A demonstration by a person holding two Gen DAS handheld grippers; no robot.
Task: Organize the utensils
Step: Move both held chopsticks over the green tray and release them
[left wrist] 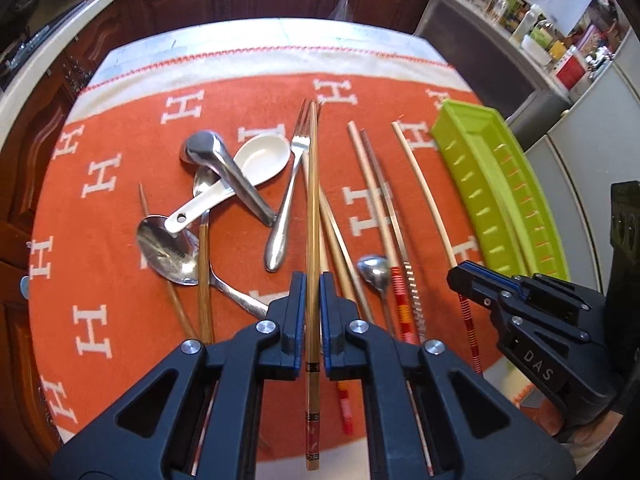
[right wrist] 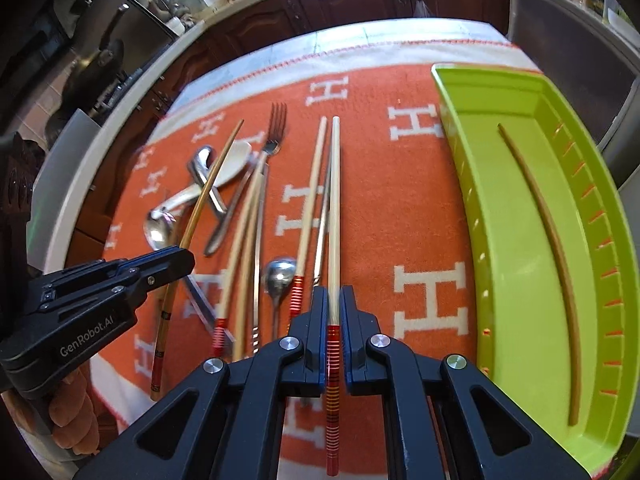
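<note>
Across most of both views spread the orange cloth [left wrist: 120, 216], with the green tray [right wrist: 516, 216] along its right edge, running from upper right to lower right of the right wrist view. One brown chopstick [right wrist: 548, 248] already lay lengthwise in the tray; nothing else showed in it.

Left of the tray, at the centre of the frames, lay the loose pile: a white spoon [left wrist: 256, 160] crossed by a steel ladle handle [left wrist: 236, 178], a large steel spoon [left wrist: 168, 250] at centre left, a fork [left wrist: 290, 184] pointing up the frame, a small spoon [left wrist: 374, 270], and several pale chopsticks beside it.

The step in hand looked like sorting chopsticks into the tray, each tool carrying one. The right gripper [right wrist: 334, 300], at bottom centre of its view, was closed on a red-banded chopstick [right wrist: 334, 208] that ran straight up the frame, its pale tip towards the cloth's far side; whether it was lifted clear of the cloth could not be told. The left gripper [left wrist: 313, 292], bottom centre of its own view, was closed on a bamboo chopstick [left wrist: 313, 200], which in the right wrist view slanted above the pile, so it seemed raised.

Next, by my judgement, the right tool would need to swing right over the tray wall, keep its stick parallel to the brown one, lower and release; the left would follow. Both tools pointed forward, roughly level, side by side and apart.
</note>
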